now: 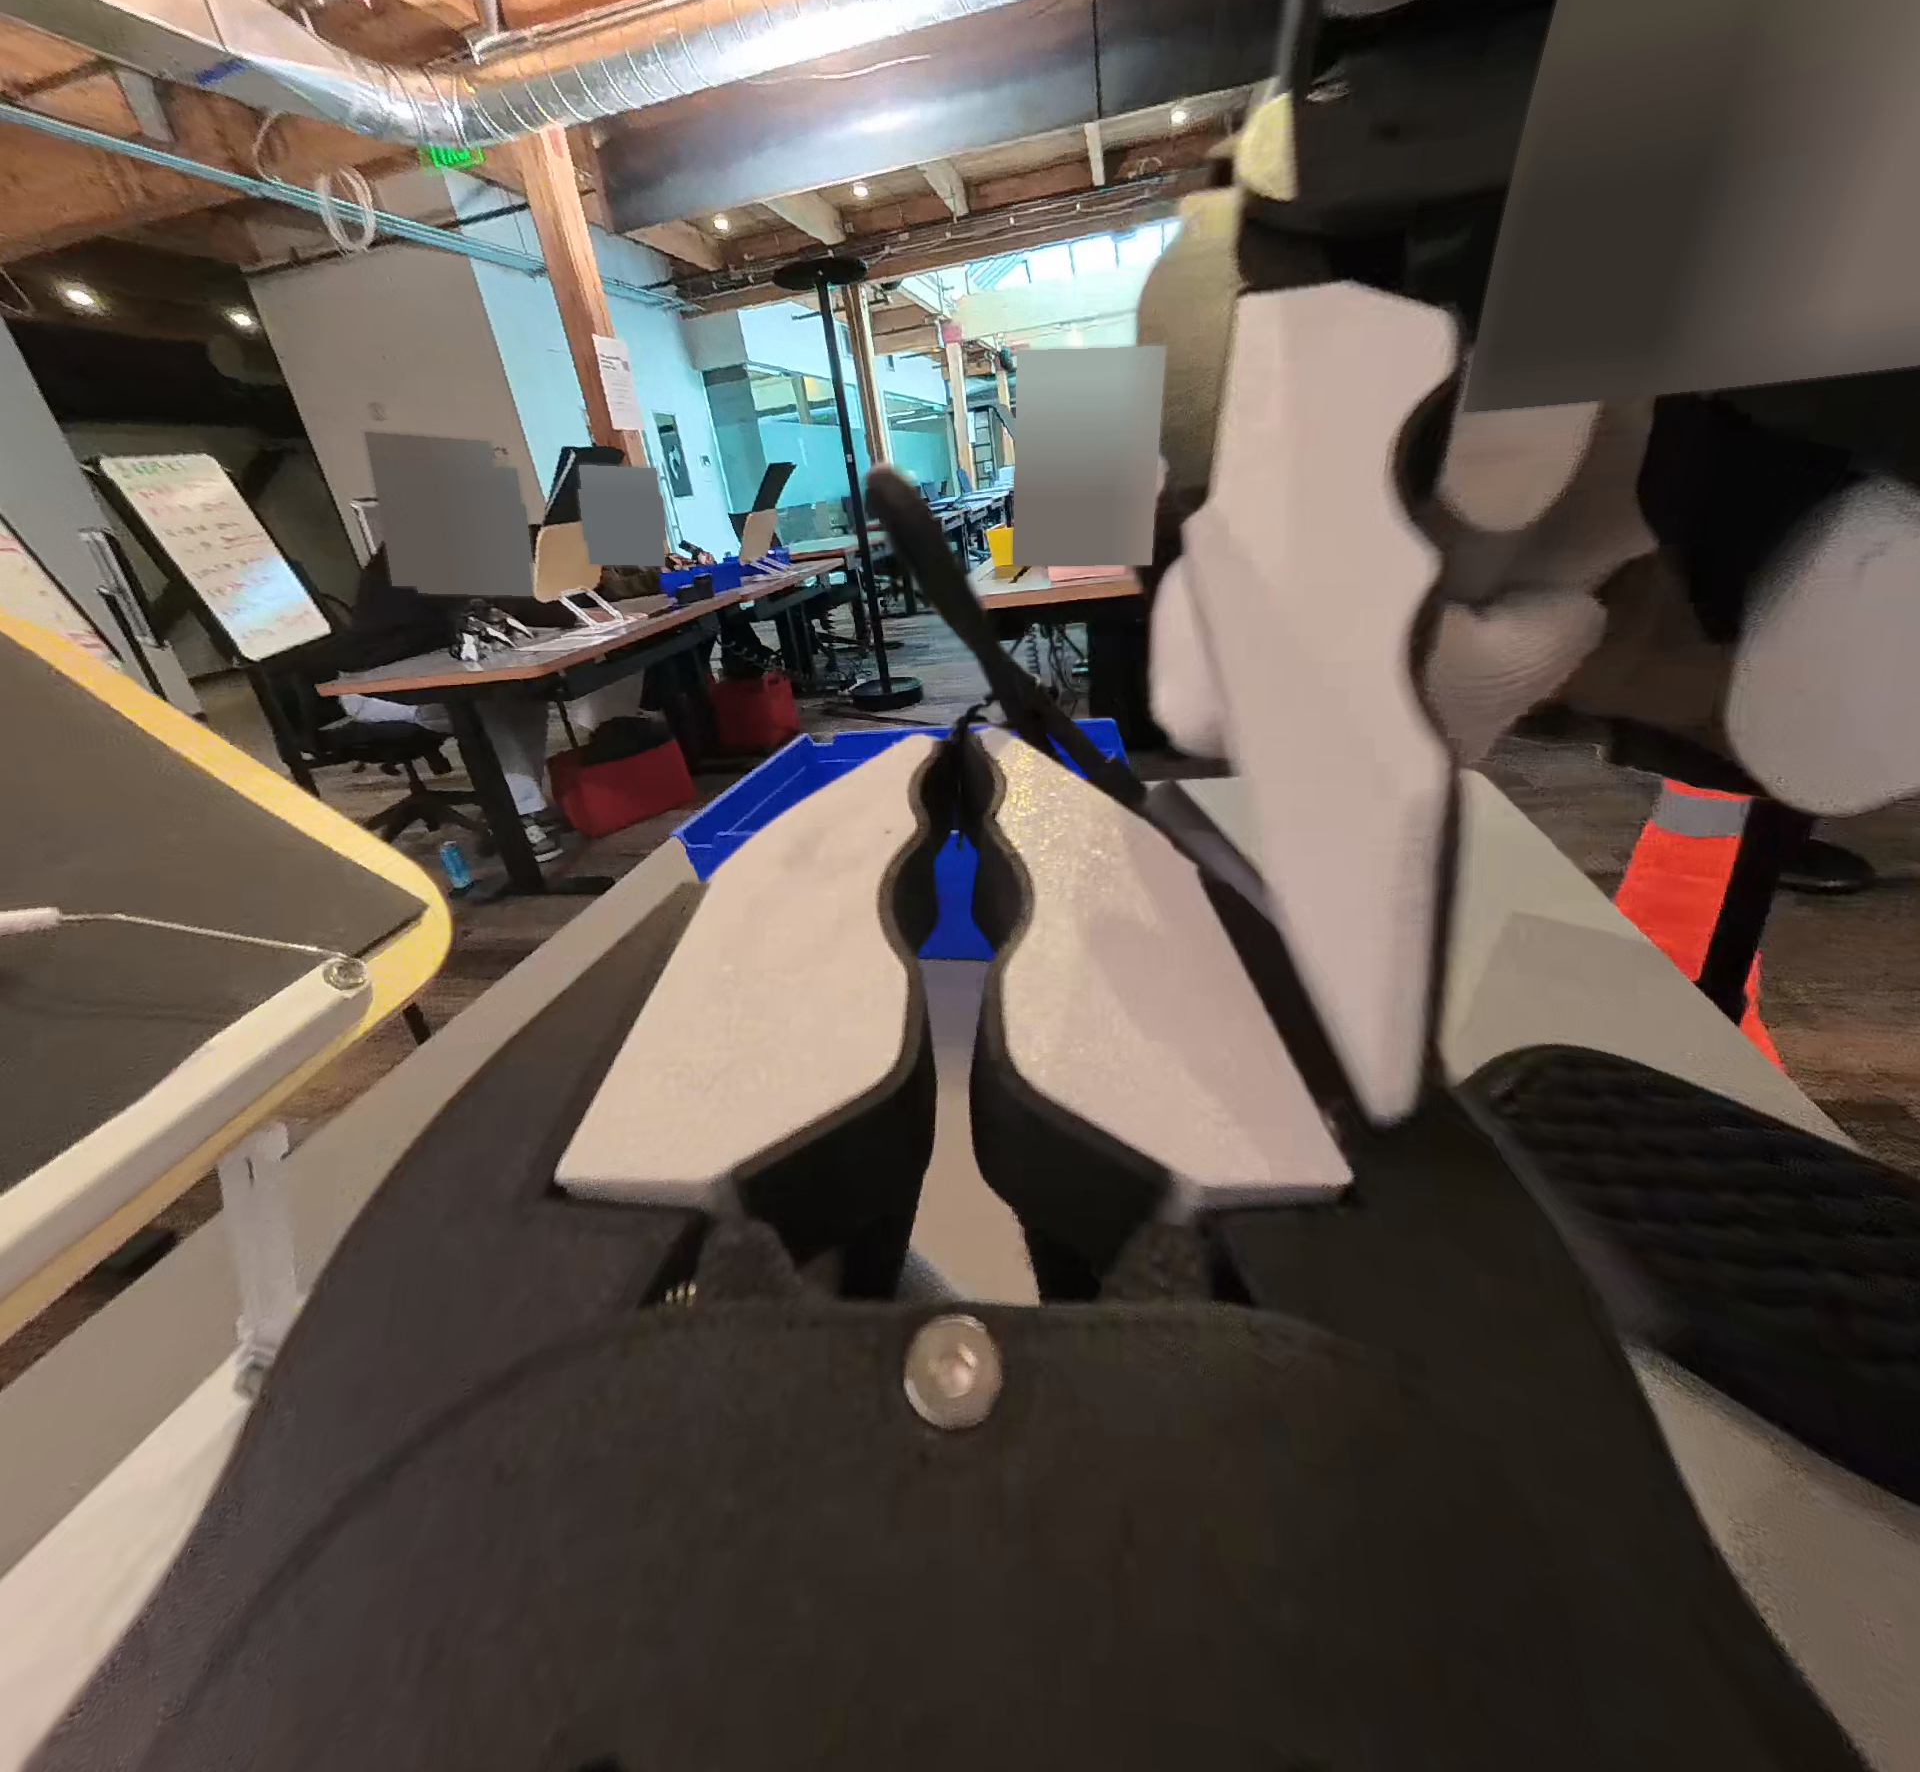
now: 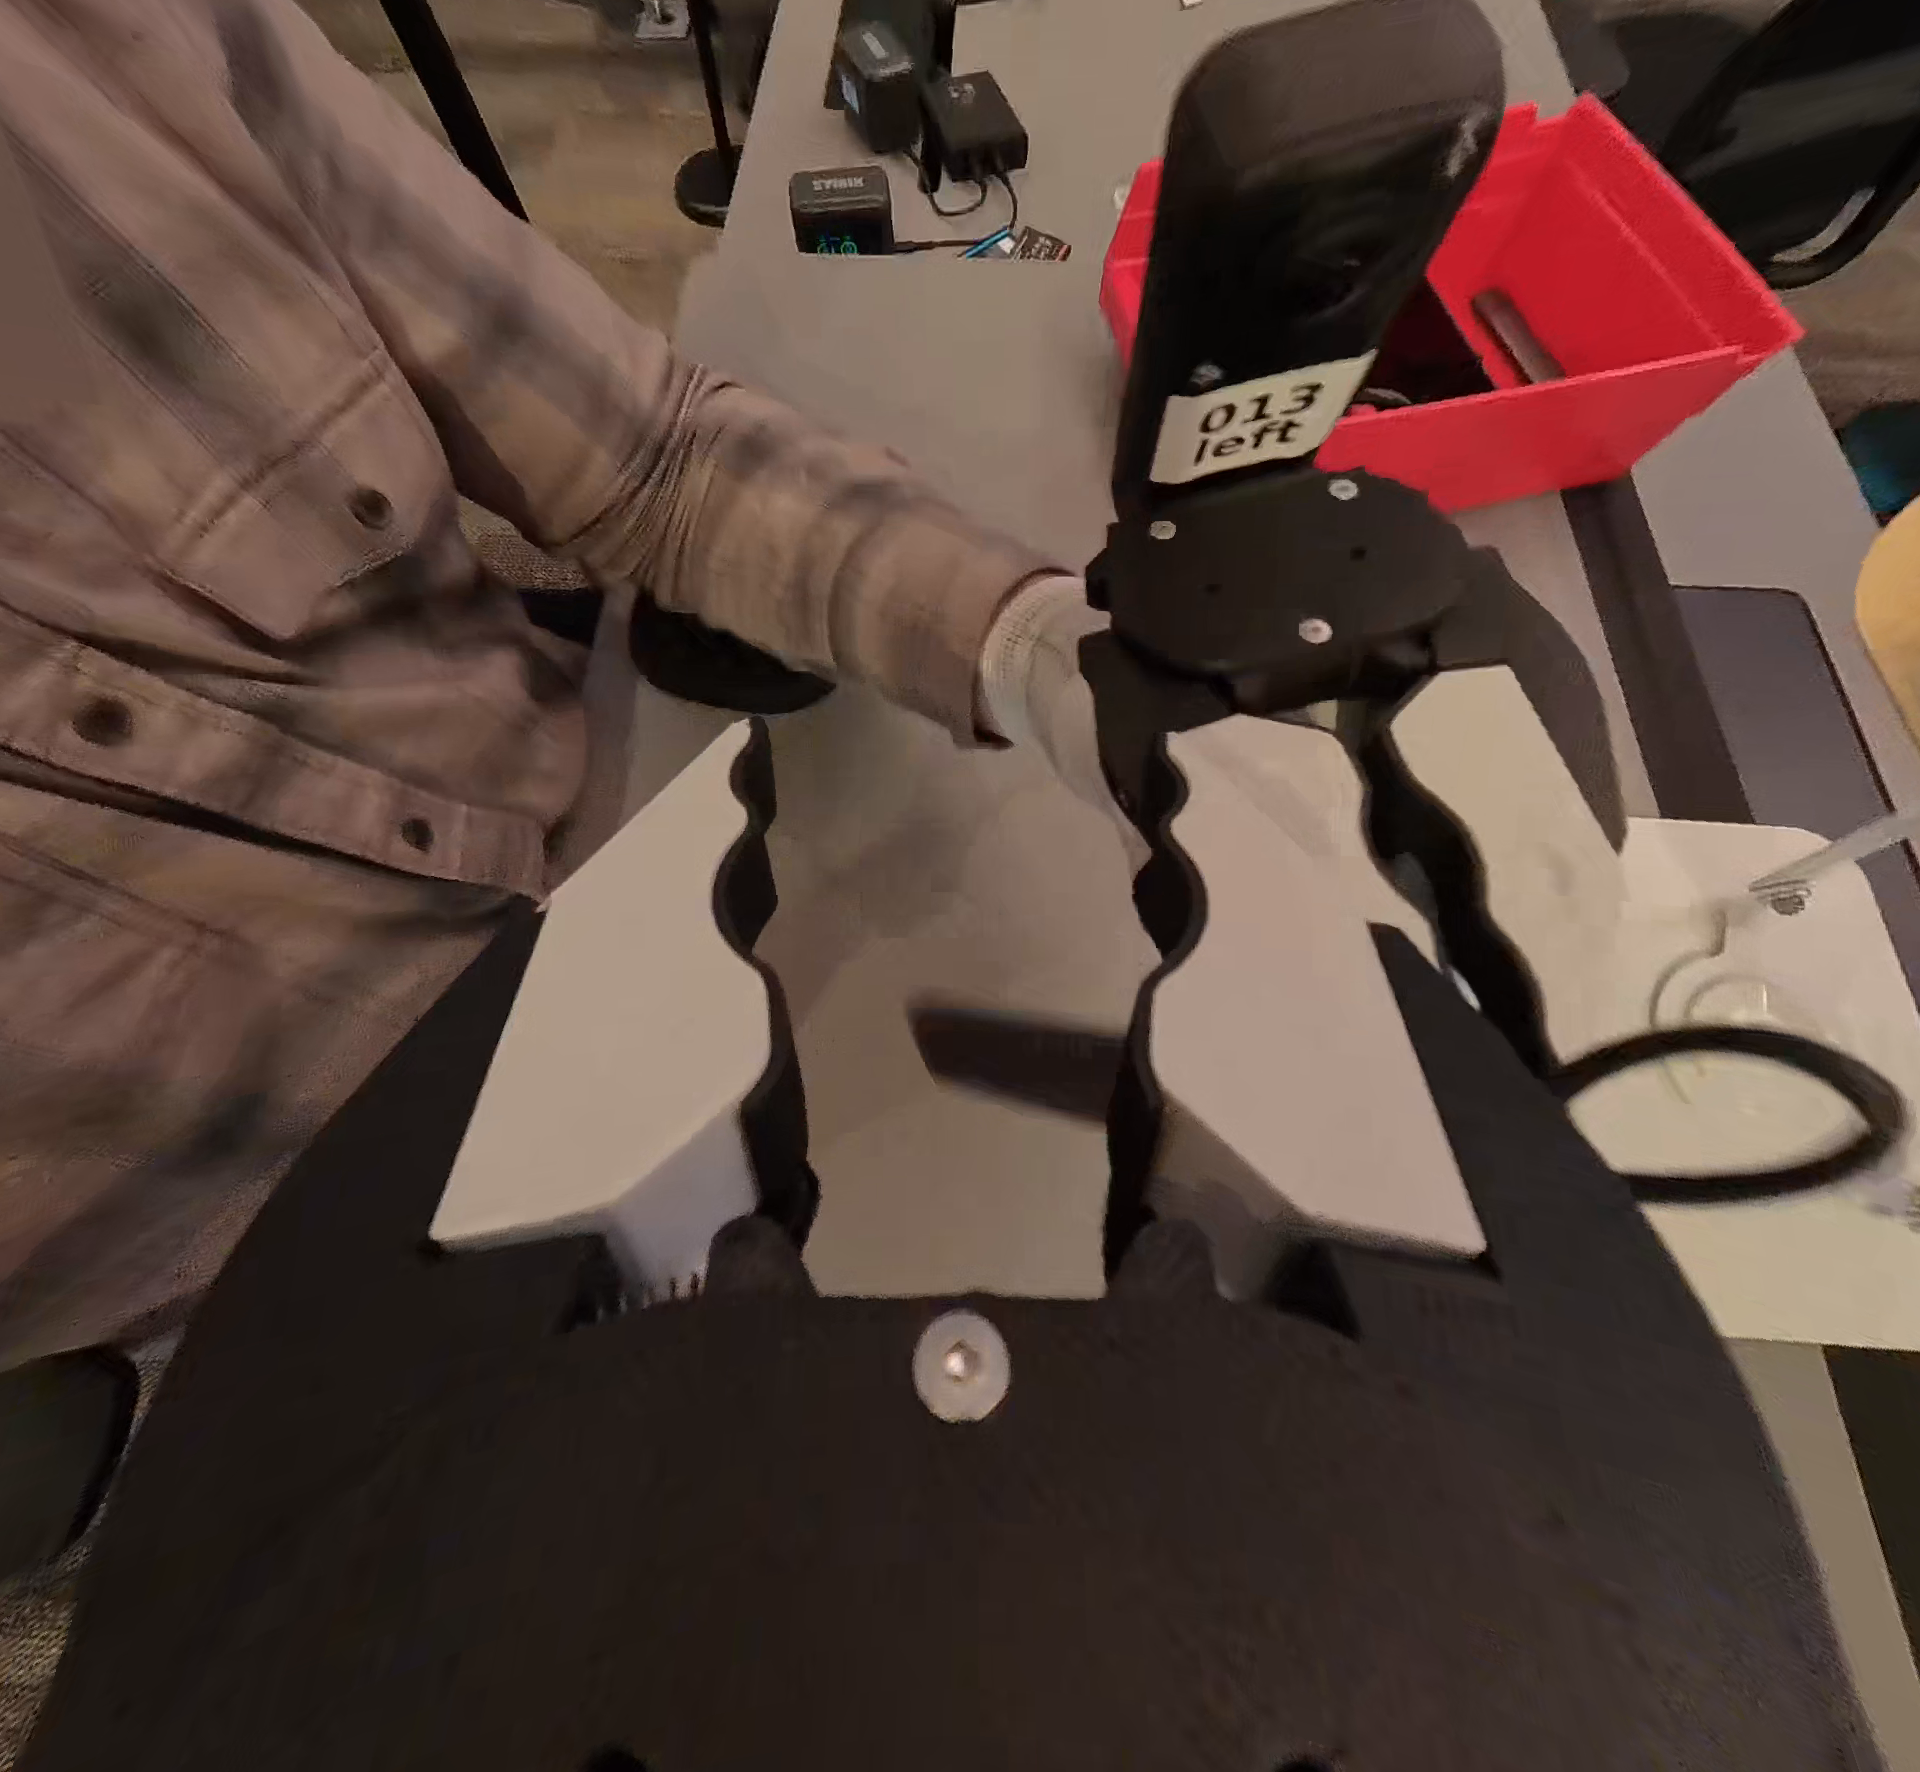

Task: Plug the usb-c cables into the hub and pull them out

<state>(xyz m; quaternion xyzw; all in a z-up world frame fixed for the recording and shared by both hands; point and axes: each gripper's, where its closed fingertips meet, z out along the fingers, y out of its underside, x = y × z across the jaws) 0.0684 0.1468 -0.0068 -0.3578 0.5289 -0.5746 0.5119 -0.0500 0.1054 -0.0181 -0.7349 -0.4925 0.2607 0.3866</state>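
Bin (image 2: 1621,340) on the table (image 2: 914,351), behind left claw (image 2: 1278,901).

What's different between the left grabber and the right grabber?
The left gripper has its fingers pinched together on a black cable. The right gripper has its fingers spread wide apart. The left gripper points out across the room, while the right gripper points down at the grey table. Both have white fingers with wavy black inner edges.

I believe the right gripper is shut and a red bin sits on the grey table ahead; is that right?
Not quite: the right gripper is open, fingers wide apart, per the right wrist view. The red bin does sit on the grey table ahead.
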